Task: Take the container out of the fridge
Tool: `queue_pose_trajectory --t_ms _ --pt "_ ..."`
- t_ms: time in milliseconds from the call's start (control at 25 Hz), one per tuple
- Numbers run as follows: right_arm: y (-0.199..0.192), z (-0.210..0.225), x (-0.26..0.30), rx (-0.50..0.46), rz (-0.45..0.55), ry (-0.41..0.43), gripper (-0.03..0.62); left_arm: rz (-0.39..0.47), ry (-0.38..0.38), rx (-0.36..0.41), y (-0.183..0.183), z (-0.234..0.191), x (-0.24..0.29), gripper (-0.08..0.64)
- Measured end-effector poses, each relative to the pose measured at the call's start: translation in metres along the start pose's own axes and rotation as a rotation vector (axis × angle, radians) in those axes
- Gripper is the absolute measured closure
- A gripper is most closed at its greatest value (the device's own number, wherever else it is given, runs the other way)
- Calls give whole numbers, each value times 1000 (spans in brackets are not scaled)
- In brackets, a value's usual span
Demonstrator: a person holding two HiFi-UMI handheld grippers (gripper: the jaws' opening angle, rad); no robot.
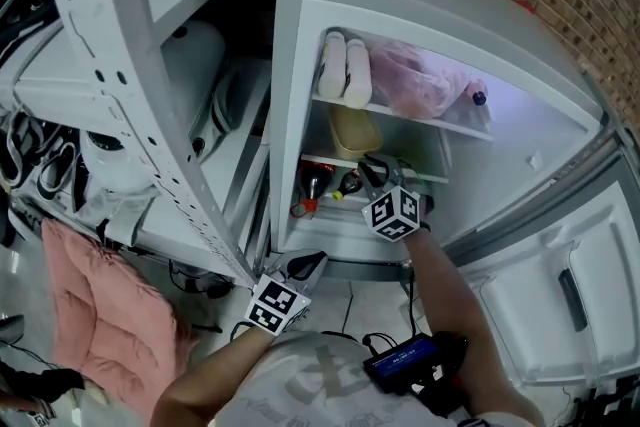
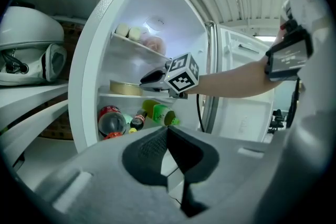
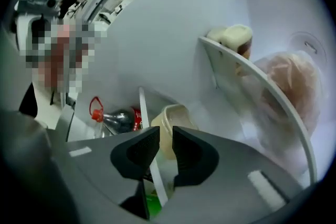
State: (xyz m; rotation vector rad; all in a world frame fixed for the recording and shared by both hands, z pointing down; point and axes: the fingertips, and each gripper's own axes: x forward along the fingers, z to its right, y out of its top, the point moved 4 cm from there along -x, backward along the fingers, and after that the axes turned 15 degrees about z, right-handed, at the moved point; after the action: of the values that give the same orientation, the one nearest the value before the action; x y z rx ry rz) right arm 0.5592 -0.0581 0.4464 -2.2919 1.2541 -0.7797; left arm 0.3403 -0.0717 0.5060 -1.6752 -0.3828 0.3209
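The container (image 1: 353, 130) is a shallow, pale yellow tub on the middle shelf of the open fridge (image 1: 300, 35). My right gripper (image 1: 372, 165) reaches into the fridge just below and in front of it. In the right gripper view the jaws (image 3: 166, 147) stand a little apart, the container (image 3: 170, 123) lies just beyond them, and nothing is pinched. The left gripper view shows the tub (image 2: 125, 87) beside the right gripper (image 2: 146, 81). My left gripper (image 1: 303, 265) hangs outside near the fridge's lower corner, pads (image 2: 152, 152) together and empty.
A cola bottle (image 1: 312, 183) and a green bottle (image 2: 160, 113) lie on the bottom shelf. White rolls (image 1: 345, 70) and a pink bag (image 1: 420, 80) fill the top shelf. The fridge door (image 1: 560, 285) swings open at right. A metal rack (image 1: 130, 65) stands left, a pink cloth (image 1: 95, 300) below.
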Motion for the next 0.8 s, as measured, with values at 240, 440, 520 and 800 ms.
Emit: queue_pose_trajectory --t_ms 240,440,520,800 --pt "-7 0 16 -223 -95 57 483 1 0 -15 -1 -3 4 557" --pt "-11 1 23 -340 -136 97 480 9 11 -13 -2 -6 5 557" --pt "-14 0 26 -375 -153 112 479 5 15 -19 -2 -6 5 557" --pt "-21 -1 33 -428 -185 93 511 -7 34 -17 -3 -10 0 557"
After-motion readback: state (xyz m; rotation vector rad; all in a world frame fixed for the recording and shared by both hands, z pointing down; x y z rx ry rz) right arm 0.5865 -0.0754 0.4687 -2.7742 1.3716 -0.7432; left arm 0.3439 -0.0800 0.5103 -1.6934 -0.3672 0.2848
